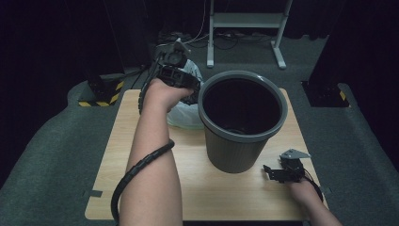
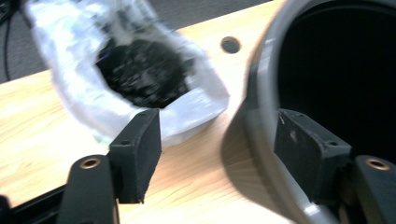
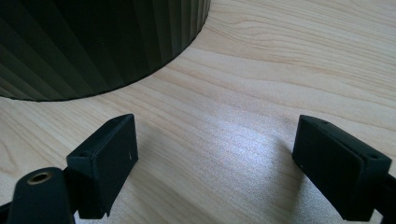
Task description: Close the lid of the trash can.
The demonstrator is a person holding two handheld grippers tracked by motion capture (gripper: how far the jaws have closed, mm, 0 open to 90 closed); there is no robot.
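Beside the bin [image 1: 242, 122] — left gripper [image 2: 217, 149] open above bag [image 2: 126, 74].

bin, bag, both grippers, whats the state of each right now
waste bin: upright on the table, open top, inside too dark to tell
plastic bag: lying on the table beside the bin, mouth open, dark contents inside
left gripper: jaws open, nothing between them, above the bag and the bin's rim
right gripper: jaws open, empty, low over the table by the bin's base

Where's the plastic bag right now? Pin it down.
In the high view the plastic bag lies on the table, left of the grey bin, under the left tool.
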